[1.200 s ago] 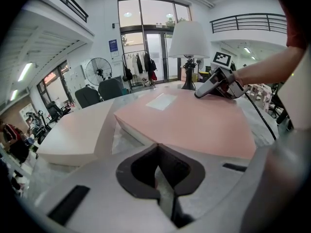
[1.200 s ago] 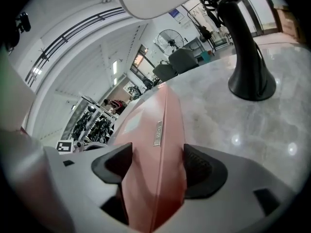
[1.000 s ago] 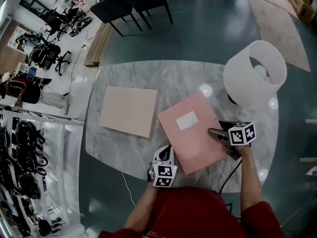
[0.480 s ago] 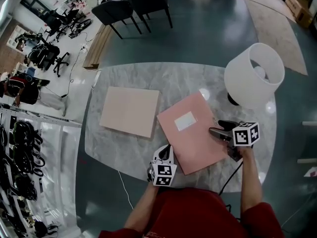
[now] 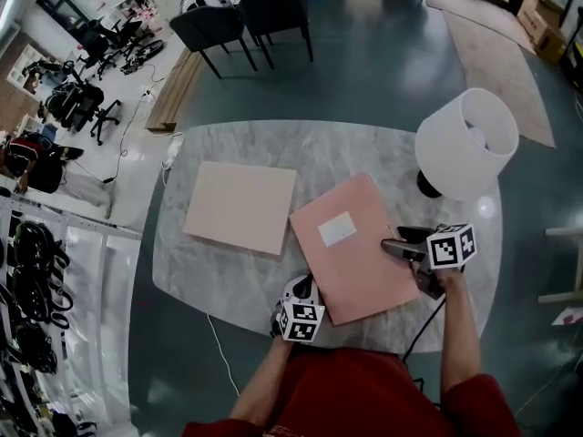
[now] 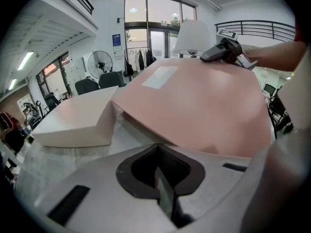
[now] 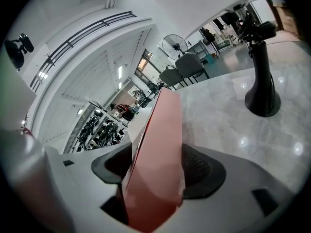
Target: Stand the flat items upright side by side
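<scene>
Pink folder (image 5: 351,248) sits on the marble table (image 5: 228,276) just on my side of the lamp (image 5: 466,142), label face up, and it's tilted: the edge nearest the lamp is off the marble while the edge away from the lamp is down. Right gripper (image 5: 390,247) is clamped on that lamp-side edge. In the right gripper view the folder (image 7: 158,164) runs edge-on straight between both pads, with the lamp base (image 7: 262,98) off to the right. My right forearm comes up from the near table rim, with the gripper pointing away from the lamp across the folder and angled slightly down. Left gripper (image 5: 302,287) is at the folder's near corner, the one farthest from the lamp. Its jaws are together with nothing in them, it's pitched well down, and my left arm is straight out from my body. From the left gripper view the folder (image 6: 204,101) slopes up toward the right gripper (image 6: 221,50), and its low corner is just beside the beige board (image 6: 73,120). That beige board (image 5: 240,206) lies flat, further from the lamp than the folder. Versus a second ago, the folder's lamp-side edge and my right hand are a bit higher, the left gripper has dropped slightly toward the near corner, and the right grip is unchanged. The beige board and lamp haven't shifted on the table.
</scene>
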A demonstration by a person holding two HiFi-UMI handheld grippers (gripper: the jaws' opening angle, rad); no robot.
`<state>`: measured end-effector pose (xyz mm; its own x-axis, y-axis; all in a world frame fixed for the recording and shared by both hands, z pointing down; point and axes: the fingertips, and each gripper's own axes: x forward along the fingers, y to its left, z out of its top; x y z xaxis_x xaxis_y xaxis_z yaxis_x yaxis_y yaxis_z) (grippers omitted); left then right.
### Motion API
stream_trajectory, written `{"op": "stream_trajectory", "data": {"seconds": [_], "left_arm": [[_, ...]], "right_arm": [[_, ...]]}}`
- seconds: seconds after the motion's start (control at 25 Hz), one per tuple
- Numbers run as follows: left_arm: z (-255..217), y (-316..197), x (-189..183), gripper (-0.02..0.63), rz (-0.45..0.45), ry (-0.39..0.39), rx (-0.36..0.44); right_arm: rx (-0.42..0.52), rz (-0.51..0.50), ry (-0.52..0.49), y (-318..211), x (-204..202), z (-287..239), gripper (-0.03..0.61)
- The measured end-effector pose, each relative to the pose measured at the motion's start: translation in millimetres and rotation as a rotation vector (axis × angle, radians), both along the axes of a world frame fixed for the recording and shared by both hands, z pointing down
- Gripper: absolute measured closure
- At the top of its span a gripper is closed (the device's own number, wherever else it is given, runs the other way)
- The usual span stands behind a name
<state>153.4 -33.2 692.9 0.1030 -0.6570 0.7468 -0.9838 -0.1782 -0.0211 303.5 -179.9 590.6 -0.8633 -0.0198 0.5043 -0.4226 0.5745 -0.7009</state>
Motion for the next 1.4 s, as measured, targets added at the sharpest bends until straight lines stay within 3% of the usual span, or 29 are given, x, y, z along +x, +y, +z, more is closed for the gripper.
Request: {"op": "stream_trajectory", "data": {"seconds": [0.48, 0.68, 1.04, 1.4], "left_arm": [[10, 10, -13, 0.611, 0.026, 0.081, -0.016], [14, 11, -16, 0.611, 0.086, 0.079, -0.024], [13, 14, -19, 0.611, 0.187, 0.075, -0.024], [12, 17, -20, 0.611, 0.228, 0.130, -0.048]], "right_arm": [[-0.081, -0.024, 0.009, 25, -19, -23, 0.273], [-0.091, -0.028, 0.029, 34, -25, -27, 0.273], [-0.218, -0.066, 0.083, 55, -40, -36, 0.268], [-0.163, 0.017, 0.115, 67, -48, -56, 0.288]]}}
